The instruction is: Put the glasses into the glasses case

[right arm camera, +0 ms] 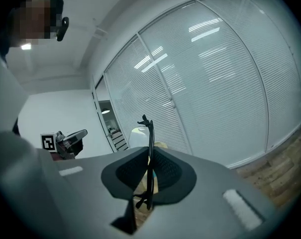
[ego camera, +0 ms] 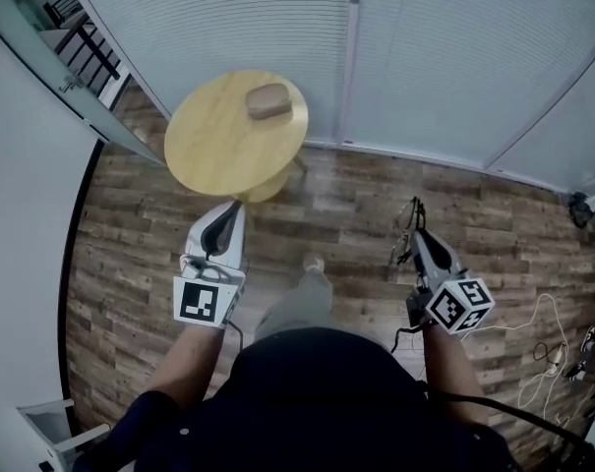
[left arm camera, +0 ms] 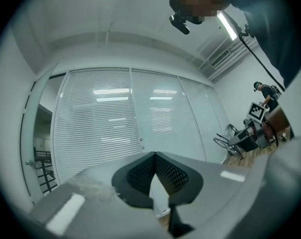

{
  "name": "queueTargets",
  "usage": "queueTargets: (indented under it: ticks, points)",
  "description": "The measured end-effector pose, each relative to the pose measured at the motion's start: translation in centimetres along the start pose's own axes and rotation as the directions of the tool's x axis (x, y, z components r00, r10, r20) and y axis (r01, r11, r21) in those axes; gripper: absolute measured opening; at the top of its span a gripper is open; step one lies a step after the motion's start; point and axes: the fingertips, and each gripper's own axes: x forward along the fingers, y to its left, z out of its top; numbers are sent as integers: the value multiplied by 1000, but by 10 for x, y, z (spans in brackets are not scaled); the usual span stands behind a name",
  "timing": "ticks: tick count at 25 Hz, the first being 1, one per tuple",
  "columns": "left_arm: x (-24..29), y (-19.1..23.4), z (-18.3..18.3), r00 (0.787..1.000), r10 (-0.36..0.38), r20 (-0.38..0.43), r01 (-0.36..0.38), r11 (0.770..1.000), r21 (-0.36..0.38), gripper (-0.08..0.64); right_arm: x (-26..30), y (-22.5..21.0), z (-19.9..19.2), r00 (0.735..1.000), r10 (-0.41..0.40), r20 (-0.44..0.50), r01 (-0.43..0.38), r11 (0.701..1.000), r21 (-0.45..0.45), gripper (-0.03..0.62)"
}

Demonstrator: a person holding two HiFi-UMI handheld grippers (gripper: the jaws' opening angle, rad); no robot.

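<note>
A brown glasses case (ego camera: 268, 100) lies shut near the far edge of a round wooden table (ego camera: 213, 146). My left gripper (ego camera: 236, 207) hangs just short of the table's near edge; its pads (left arm camera: 143, 171) meet at the tips with nothing between them. My right gripper (ego camera: 415, 232) is out to the right over the floor, shut on black-framed glasses (ego camera: 406, 246). In the right gripper view the glasses (right arm camera: 150, 148) stand edge-on between the pads, one arm sticking up past the jaws. The left gripper view shows the right gripper (left arm camera: 242, 139) far off at the right.
A glass wall with closed blinds (ego camera: 425, 57) runs behind the table. Cables (ego camera: 548, 352) lie on the wooden floor at the right, and a white stool (ego camera: 56, 431) stands at the bottom left. My legs and one shoe (ego camera: 314, 264) are between the grippers.
</note>
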Motion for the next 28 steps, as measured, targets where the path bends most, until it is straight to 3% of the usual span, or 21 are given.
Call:
queueTargets:
  ticks: [6,14,20,28]
  points:
    - [90,3,-19,995,-96,-14,96,995,-40,6,35,-46,28,998,-61,1,61,998,32,35]
    - [205,32,-31,988,-156,-25,155,988,-30,6,110,-80,68,997,-79,-19,80,996,47,35]
    - [288,77,-29,990,-141,-1,140,989,-42,6,187,-112,102,997,-72,-29,73,997,36,35]
    - [361,144,-63,996,-85,-38,83,995,-47,6,293,-129,125,997,-3,-72,5,1000,31,37]
